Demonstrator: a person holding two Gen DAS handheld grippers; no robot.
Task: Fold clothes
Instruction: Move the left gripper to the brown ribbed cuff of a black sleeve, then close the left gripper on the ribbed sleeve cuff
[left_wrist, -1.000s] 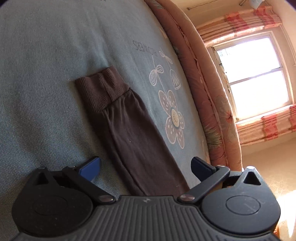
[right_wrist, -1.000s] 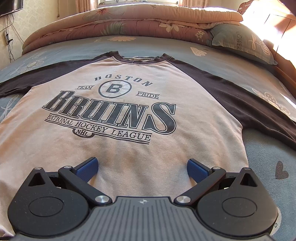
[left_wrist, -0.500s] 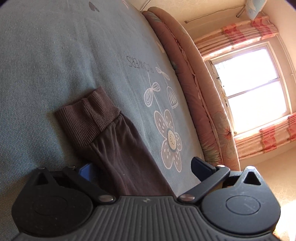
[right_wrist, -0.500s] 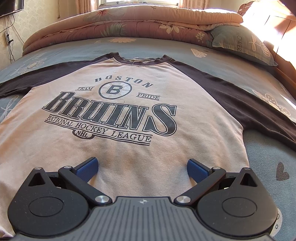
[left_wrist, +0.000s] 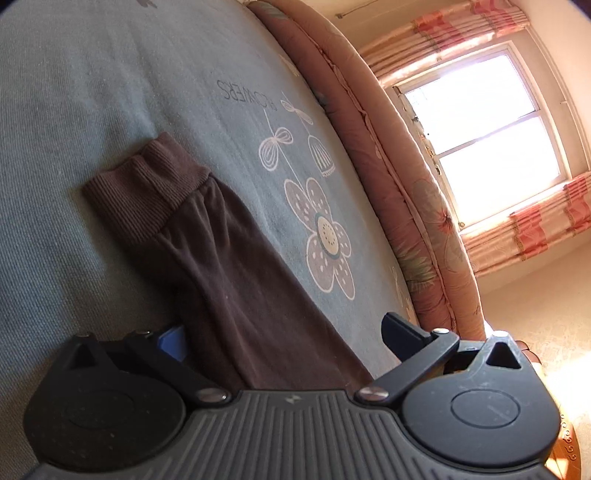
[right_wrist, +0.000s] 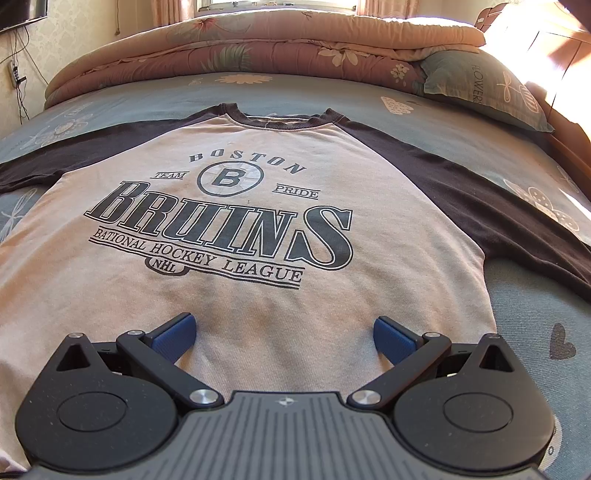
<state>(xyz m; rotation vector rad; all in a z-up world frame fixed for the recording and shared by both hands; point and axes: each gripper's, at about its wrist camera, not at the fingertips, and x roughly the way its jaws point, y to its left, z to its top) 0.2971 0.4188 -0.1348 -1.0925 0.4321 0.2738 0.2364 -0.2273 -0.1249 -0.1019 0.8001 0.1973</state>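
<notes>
Lying flat on the bed, the sweatshirt sat beneath the wide-open right gripper, while the left gripper, jaws spread, straddled its brown sleeve near the bed's edge.

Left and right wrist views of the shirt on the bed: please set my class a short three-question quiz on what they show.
1. True or false: the brown long sleeve with the ribbed cuff lies between the open fingers of the left gripper.
2. Multiple choice: the big word printed on the cream sweatshirt with dark sleeves is A) RANGERS B) BRUINS C) FLYERS.
3. Fill in: the right gripper is over the sweatshirt's ____ edge, collar or hem.

Key: 1 true; 2 B; 3 hem.
</notes>
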